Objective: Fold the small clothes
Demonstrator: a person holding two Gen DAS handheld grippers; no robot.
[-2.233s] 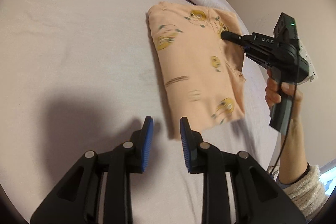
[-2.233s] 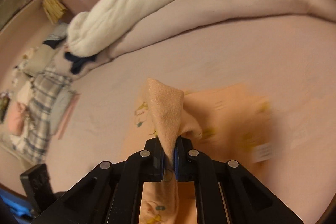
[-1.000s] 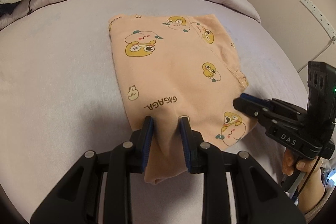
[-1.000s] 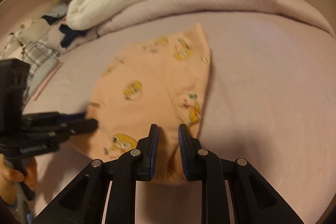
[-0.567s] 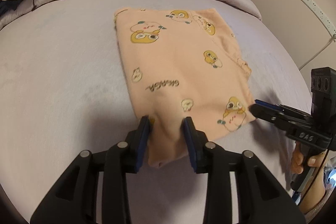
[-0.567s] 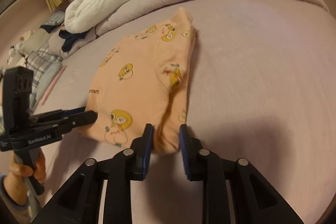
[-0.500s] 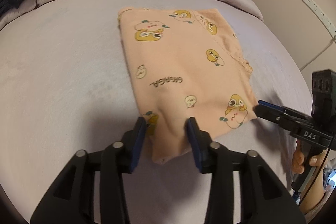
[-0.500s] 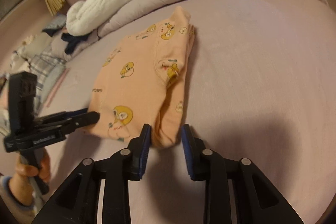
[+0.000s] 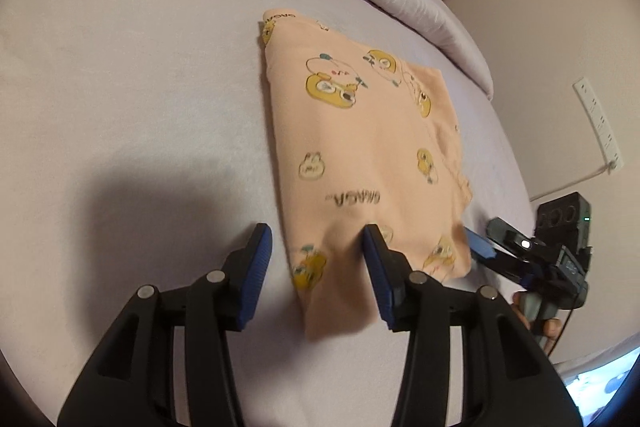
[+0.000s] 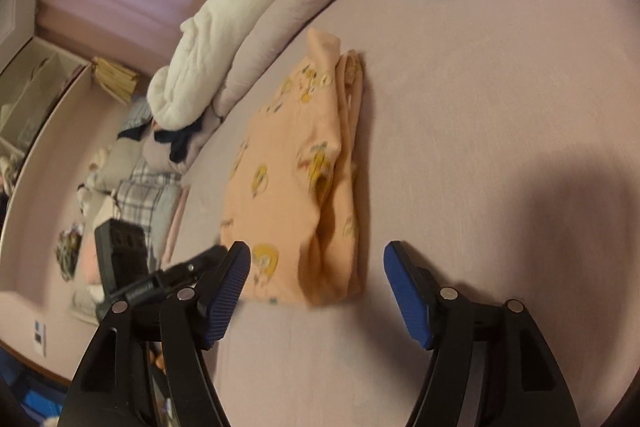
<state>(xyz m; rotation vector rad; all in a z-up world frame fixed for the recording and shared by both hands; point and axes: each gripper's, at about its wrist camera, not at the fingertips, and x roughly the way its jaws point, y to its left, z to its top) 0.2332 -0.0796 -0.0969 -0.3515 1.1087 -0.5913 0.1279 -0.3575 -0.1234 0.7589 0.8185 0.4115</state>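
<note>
the folded peach garment [image 9: 372, 155] lies flat on the lilac bed [image 9: 132, 87]. the left tongs [image 9: 316, 255] stand released astride its near corner; the right tongs [image 10: 316, 279], just opening wide, are released before its near edge.

You can read "GAGAGA" upside down on the peach garment [image 9: 372, 147], perhaps repeated at its far corner.
</note>
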